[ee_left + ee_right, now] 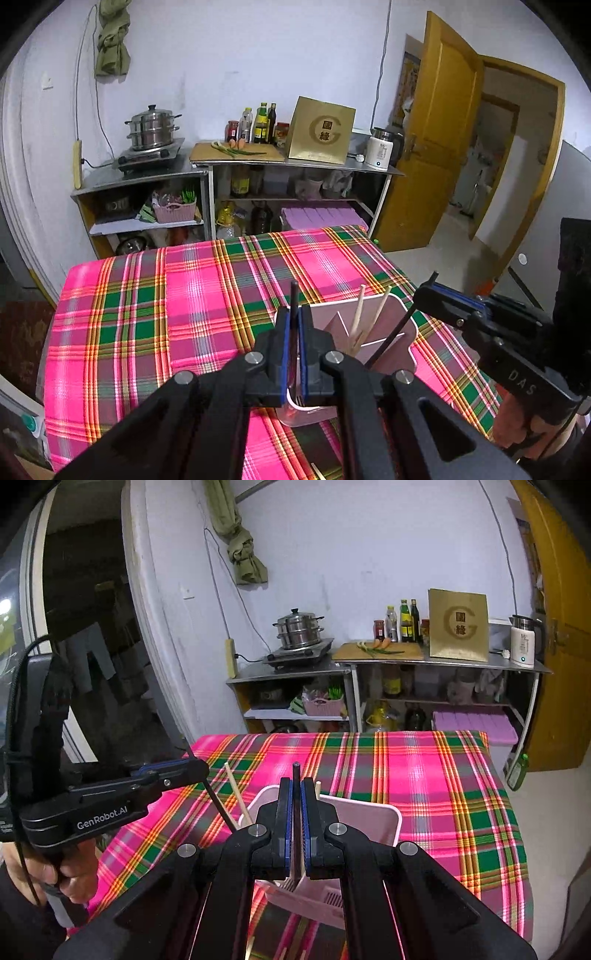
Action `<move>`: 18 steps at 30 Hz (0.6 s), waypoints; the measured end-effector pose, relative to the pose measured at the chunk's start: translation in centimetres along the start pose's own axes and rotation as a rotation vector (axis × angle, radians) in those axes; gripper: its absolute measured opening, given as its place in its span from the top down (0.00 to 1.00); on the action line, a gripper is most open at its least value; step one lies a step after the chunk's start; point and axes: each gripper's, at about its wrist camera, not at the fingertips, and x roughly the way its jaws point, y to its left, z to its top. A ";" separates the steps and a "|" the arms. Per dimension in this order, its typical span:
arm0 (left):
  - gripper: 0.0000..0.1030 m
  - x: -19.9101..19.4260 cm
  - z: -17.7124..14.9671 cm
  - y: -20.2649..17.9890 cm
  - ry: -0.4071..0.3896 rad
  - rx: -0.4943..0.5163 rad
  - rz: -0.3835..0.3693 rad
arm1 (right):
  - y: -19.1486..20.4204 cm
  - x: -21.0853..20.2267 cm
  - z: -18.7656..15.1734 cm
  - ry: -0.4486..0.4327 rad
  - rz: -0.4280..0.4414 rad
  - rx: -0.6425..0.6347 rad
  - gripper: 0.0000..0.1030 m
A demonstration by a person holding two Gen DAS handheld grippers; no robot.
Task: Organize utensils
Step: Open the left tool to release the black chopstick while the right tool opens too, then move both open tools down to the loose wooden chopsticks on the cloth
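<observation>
A pink utensil holder point(400, 345) with dividers stands on the plaid tablecloth point(192, 295); two wooden chopsticks point(358, 314) lean inside it. My left gripper point(294, 314) is shut on a black chopstick point(293, 295) that stands upright over the holder's near left side. My right gripper point(424, 291) comes in from the right, shut on a second black chopstick point(391, 341) that slants down into the holder. In the right wrist view my right gripper point(296, 786) clamps its black chopstick point(296, 771) above the holder point(369, 812), and my left gripper point(199, 766) holds its own black chopstick point(221, 805) slanted toward the holder's left corner.
Light wooden sticks lie on the cloth point(424, 775) at the near edge point(251, 945). Behind the table stand metal shelves point(207, 173) with a steamer pot point(153, 127), bottles, a cutting board and a white kettle point(380, 147). A yellow door point(436, 129) stands ajar at the right.
</observation>
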 end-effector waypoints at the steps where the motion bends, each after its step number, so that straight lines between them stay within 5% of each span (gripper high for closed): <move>1: 0.95 -0.1 0.0 0.1 0.000 0.000 0.001 | 0.0 -0.1 0.0 0.007 -0.007 -0.003 0.96; 7: 0.80 -1.2 -0.3 0.1 -0.021 -0.002 -0.004 | 0.1 -0.9 -0.4 0.006 -0.018 0.003 0.86; 18: 0.79 -5.3 -3.5 -0.3 -0.090 -0.002 0.018 | 0.0 -5.7 -2.3 -0.044 -0.040 -0.006 0.85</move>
